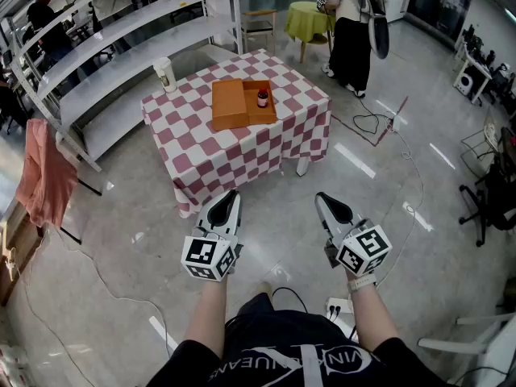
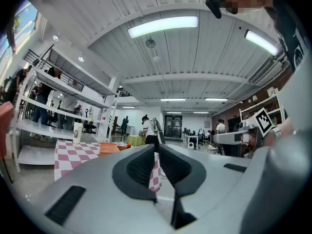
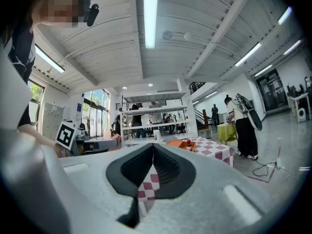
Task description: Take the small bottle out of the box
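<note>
both grippers are held level, well short of the table (image 1: pixel 208 153), with bare floor between. the left gripper (image 1: pixel 228 196) has its jaws pressed together with nothing in them, and the right gripper (image 1: pixel 326 201) is the same, tips meeting and empty. the bottle (image 1: pixel 263 97) stands upright in the open box (image 1: pixel 251 116), at the far end of its right half, close to the wall; the box lies about mid-table, with its flat lid side spread to the left. a cup (image 1: pixel 164 75) stands at the far left corner. nothing of the task looks done yet. the likely trouble lies in the reach: jaws that arrive without being spread would push the bottle over rather than straddle it, and since it sits so near the wall, one jaw could catch the rim and drag or tip the box on the cloth. a light, small bottle may also slip or tilt if pinched off-centre near its cap. a cable (image 1: pixel 89 274) trails across the floor at the left, a snag for the walk-up.
</note>
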A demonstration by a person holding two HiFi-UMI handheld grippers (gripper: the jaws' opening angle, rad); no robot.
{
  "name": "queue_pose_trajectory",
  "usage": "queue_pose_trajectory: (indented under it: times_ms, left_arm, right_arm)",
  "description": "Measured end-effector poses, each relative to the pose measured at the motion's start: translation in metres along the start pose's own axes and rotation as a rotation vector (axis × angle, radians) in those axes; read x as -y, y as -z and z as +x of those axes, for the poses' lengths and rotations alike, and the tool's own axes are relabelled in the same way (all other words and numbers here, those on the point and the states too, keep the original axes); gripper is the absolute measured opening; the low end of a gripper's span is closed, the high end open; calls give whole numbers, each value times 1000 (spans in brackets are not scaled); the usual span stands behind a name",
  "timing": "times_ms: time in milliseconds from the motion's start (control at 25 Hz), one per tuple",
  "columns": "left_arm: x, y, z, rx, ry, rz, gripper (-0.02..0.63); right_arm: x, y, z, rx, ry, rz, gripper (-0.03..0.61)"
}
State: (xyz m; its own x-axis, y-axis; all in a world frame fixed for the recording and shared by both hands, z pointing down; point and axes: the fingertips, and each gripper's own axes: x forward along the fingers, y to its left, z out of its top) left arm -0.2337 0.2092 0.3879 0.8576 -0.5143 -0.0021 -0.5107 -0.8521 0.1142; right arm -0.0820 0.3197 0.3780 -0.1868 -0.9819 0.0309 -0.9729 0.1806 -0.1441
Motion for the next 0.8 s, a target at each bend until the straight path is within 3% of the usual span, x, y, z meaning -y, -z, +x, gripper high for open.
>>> queue_pose_trajectory:
  times_ms: [440, 800]
  left_arm:
    - [-52, 24, 57, -69, 71, -30, 32]
    - [-73, 21, 70, -65, 79, -36, 32]
  right_arm:
    - [35, 14, 74, -26, 49, 15, 8]
    - [44, 17, 97, -27, 78, 43, 8]
